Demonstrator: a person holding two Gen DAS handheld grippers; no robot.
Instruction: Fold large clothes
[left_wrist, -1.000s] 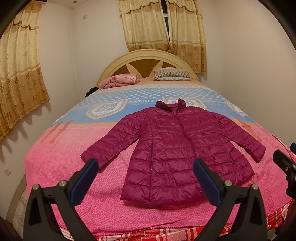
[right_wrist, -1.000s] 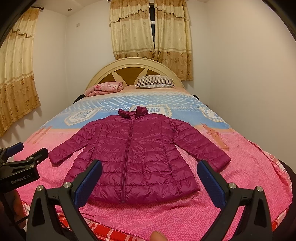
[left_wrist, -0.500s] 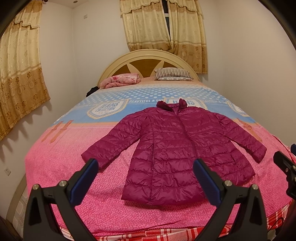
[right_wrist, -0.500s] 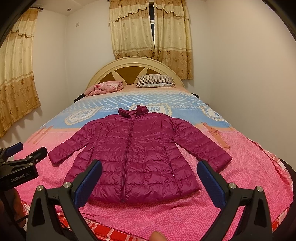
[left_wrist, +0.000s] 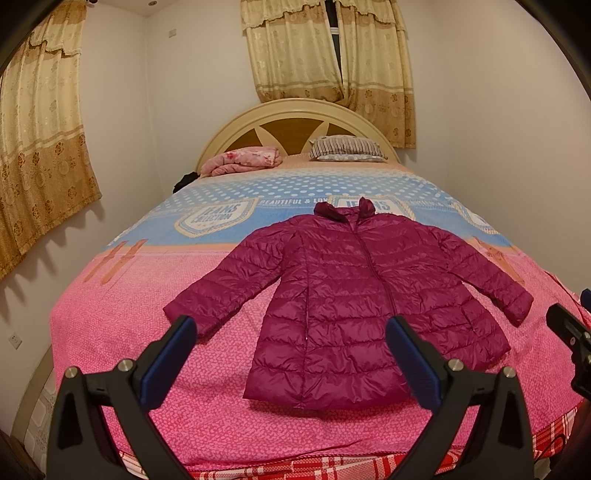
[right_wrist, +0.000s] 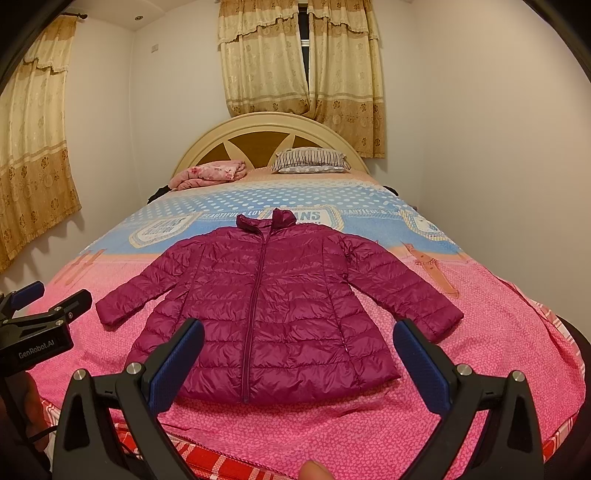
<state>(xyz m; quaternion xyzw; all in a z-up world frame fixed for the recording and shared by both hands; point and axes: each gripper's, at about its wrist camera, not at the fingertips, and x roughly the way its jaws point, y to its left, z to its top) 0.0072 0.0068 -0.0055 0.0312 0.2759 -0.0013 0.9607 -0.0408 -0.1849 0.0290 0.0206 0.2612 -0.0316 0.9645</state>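
Note:
A magenta quilted puffer jacket (left_wrist: 351, 295) lies flat and zipped on the bed, front up, both sleeves spread out, collar toward the headboard. It also shows in the right wrist view (right_wrist: 273, 306). My left gripper (left_wrist: 291, 354) is open and empty, held above the bed's foot edge, short of the jacket's hem. My right gripper (right_wrist: 299, 354) is open and empty, also just short of the hem. The left gripper shows at the left edge of the right wrist view (right_wrist: 40, 325).
The bed (left_wrist: 110, 332) has a pink and blue bedspread. A folded pink blanket (left_wrist: 243, 160) and a striped pillow (left_wrist: 347, 147) lie by the headboard (left_wrist: 295, 114). Walls stand close on both sides, with curtains (left_wrist: 37, 147) on the left.
Both cameras shifted very slightly; the jacket appears marginally lower and closer. The jacket itself has not moved and both grippers stay open.

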